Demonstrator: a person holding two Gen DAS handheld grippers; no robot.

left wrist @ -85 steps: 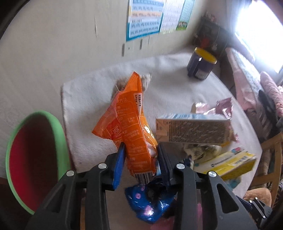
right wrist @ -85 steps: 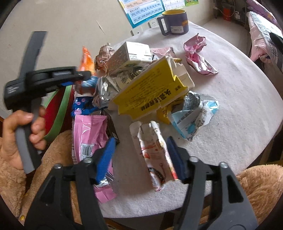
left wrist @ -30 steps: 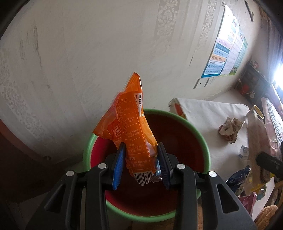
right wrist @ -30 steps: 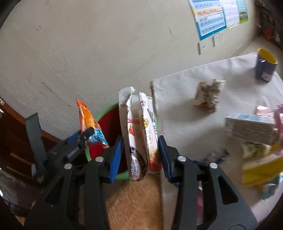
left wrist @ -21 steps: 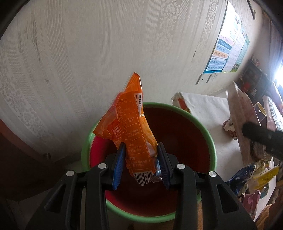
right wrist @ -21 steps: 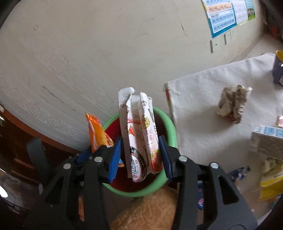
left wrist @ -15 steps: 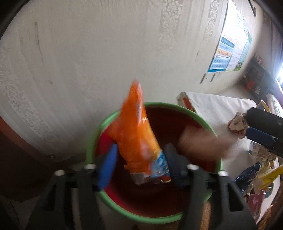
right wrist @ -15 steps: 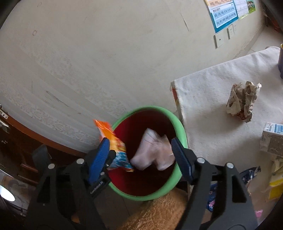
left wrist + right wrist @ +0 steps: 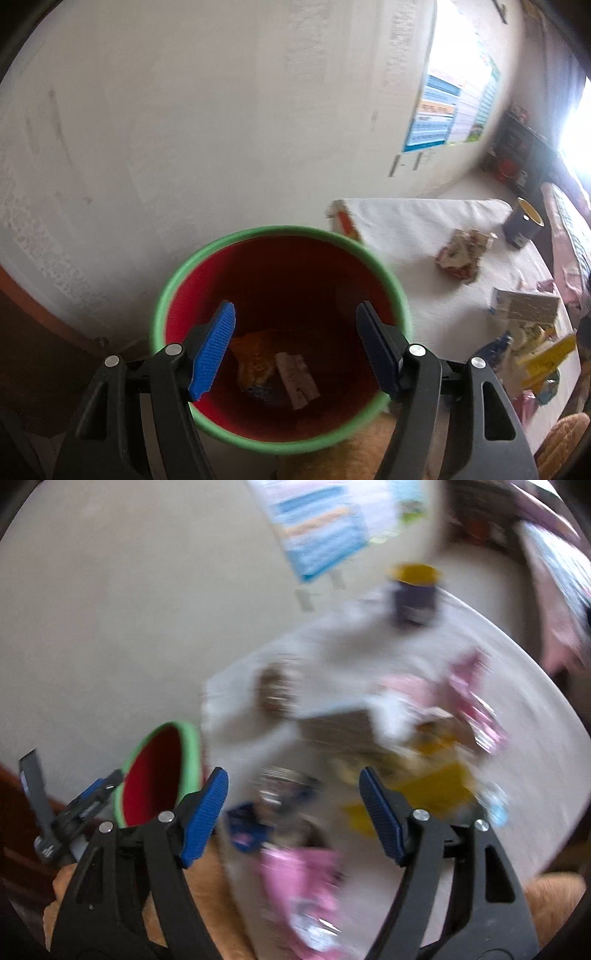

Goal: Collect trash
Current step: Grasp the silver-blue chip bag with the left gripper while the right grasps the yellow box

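Orange wrapper [image 9: 255, 356] now inside bin [image 9: 236, 240]

On my left gripper [image 9: 295, 345] I note two black plastic arms, each with round silver screw heads, ending in fingers [image 9: 212, 350] faced with ribbed blue pads. My right gripper [image 9: 293, 812] is built alike: black angular arms with triangular cut-outs, silver screws, ribbed blue pads on the fingers [image 9: 205, 814]. From the right wrist view the left gripper's dark handle carries small white lettering, too blurred to read. A tan fleecy sleeve [image 9: 207, 897] shows beneath.
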